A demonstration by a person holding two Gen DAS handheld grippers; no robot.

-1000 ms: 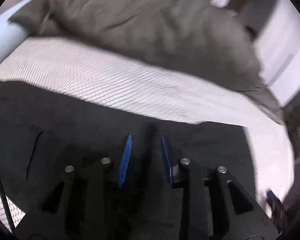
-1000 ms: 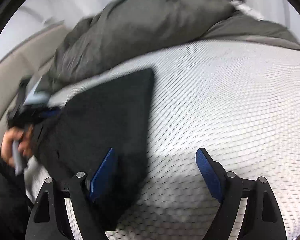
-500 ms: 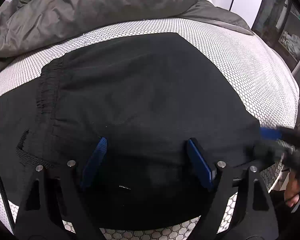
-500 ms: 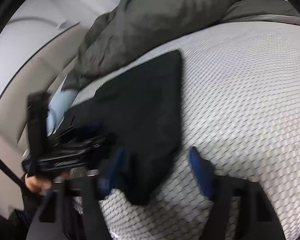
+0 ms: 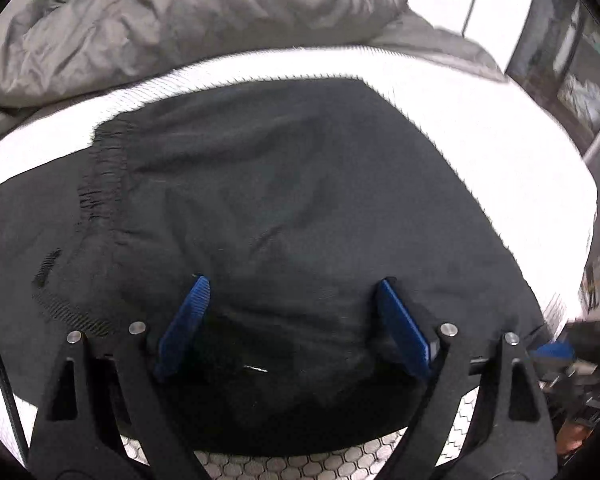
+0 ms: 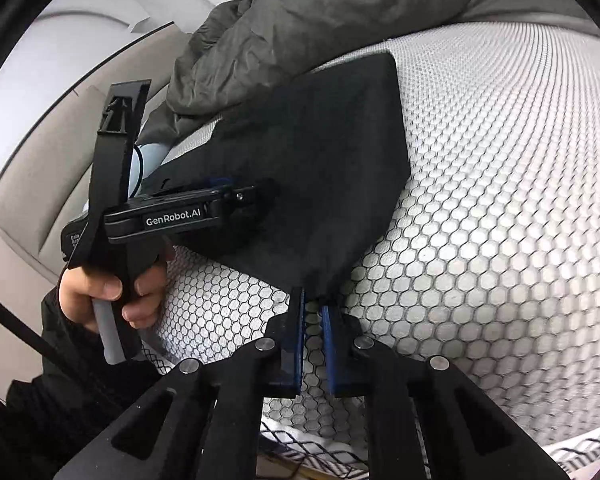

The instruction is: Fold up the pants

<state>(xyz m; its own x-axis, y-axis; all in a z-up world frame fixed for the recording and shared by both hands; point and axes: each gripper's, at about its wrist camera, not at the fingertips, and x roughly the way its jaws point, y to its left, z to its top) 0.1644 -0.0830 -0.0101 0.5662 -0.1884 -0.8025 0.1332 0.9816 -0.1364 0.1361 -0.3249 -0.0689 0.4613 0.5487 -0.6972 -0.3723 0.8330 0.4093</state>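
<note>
1. nearest to me, my right gripper [image 6: 314, 312] has just been closing, and its blue pads now pinch the near corner of the black pants [image 6: 316, 184]. that corner is puckered between them, so i judge this a real hold.
2. my left gripper [image 5: 290, 312] has just been opening; its jaws stand wide over the pants' near edge, cloth lying between them but not pinched. it has hold of nothing.
3. to do this step well, i want the left jaws down on the edge and closed on all layers before i lift, so both corners rise together and the fold stays square.
4. the pants lie already partly folded, flat on the white honeycomb mattress [image 6: 500, 184], elastic waistband [image 5: 100, 176] to the left in the left view.
5. farthest off, a grey duvet [image 5: 180, 20] is bunched at the head of the bed, clear of the pants.
6. no containers show, so there is nothing to report inside any.
</note>
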